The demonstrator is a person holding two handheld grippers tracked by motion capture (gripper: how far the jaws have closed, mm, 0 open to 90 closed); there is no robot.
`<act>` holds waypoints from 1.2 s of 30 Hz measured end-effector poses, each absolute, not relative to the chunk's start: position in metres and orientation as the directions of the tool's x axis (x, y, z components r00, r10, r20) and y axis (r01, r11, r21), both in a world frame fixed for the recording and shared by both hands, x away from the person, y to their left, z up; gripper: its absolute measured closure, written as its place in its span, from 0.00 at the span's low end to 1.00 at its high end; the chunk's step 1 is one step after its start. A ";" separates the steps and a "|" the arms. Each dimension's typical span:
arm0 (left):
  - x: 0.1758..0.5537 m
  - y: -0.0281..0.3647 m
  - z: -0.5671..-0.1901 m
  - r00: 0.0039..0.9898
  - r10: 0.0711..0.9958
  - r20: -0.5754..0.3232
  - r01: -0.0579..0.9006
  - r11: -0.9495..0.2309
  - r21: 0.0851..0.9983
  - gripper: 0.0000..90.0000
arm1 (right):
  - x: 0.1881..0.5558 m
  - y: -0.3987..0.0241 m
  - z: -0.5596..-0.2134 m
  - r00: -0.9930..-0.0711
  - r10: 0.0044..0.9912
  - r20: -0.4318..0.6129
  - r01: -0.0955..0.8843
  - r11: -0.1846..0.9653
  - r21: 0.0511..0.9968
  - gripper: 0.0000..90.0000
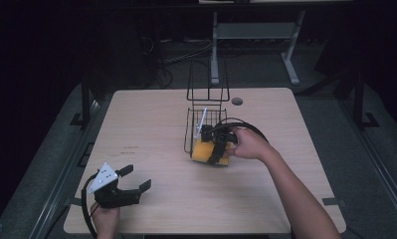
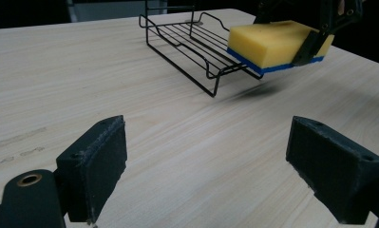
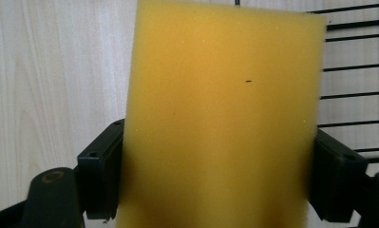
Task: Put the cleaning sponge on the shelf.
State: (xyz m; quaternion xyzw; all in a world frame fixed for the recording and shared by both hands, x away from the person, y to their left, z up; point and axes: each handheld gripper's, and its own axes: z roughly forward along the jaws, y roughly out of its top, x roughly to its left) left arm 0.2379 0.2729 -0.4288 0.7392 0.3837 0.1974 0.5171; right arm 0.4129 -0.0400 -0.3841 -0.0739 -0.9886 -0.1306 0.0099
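Observation:
A yellow sponge (image 1: 205, 151) with a blue underside (image 2: 272, 45) hangs just above the table at the near end of a black wire rack (image 1: 205, 122). My right gripper (image 1: 217, 149) is shut on the sponge, its pads pressing both long sides (image 3: 222, 118). In the left gripper view the sponge floats off the wood with its shadow beneath, beside the rack (image 2: 192, 42). My left gripper (image 1: 134, 179) rests near the table's front left edge, open, with nothing between its pads (image 2: 94, 166).
The wooden table (image 1: 151, 124) carries the rack, whose tall wire back (image 1: 207, 82) stands at its far end. A small round grommet (image 1: 237, 101) sits near the far edge. A grey stand's legs (image 1: 215, 50) are on the floor behind the table.

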 end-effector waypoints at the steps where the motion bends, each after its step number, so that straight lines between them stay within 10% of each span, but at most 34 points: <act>1: 0.238 0.273 -0.429 0.628 0.771 -0.105 0.363 -0.170 0.916 0.14 | 0.414 -0.040 -0.383 -0.988 0.147 0.038 0.152 0.955 0.256 0.23; 36: 0.238 0.274 -0.429 0.629 0.770 -0.111 0.364 -0.166 0.917 0.14 | 0.454 -0.025 -0.377 -0.989 0.141 0.032 0.145 0.959 0.244 0.23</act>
